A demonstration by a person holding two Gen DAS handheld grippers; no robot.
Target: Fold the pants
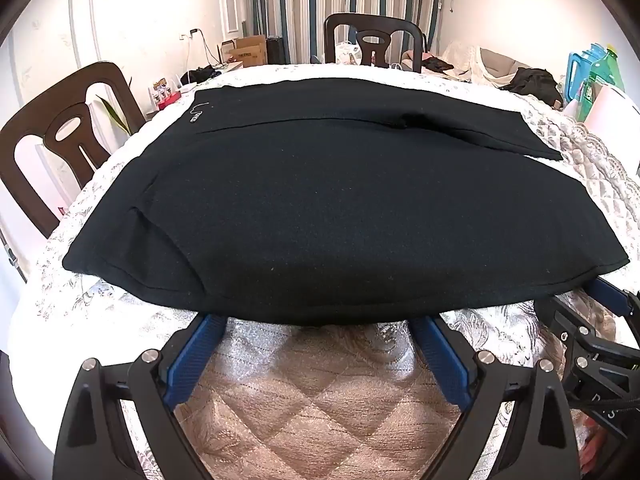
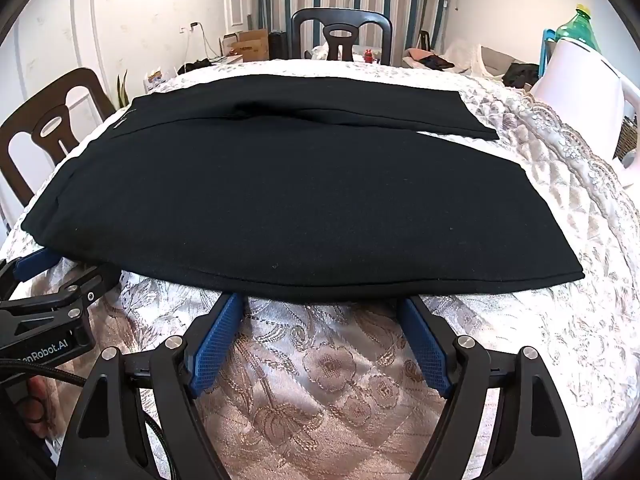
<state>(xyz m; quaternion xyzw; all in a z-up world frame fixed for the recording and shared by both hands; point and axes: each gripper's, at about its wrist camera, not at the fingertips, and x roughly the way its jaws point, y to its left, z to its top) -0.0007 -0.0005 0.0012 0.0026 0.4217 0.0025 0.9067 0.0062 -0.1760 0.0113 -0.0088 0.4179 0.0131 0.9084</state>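
Black pants lie flat across the quilted table cover, waist to the left with a small white logo, and both legs run to the right. My left gripper stands open at the pants' near edge, its blue fingers spread wide with their tips hidden under the fabric. My right gripper is open the same way further right along that edge; its fingertips are also covered. Each gripper shows in the other's view: the right gripper, the left gripper.
Dark wooden chairs stand at the left and far side of the table. A white jug and a green bottle sit at the table's right edge. A cardboard box and curtains lie beyond.
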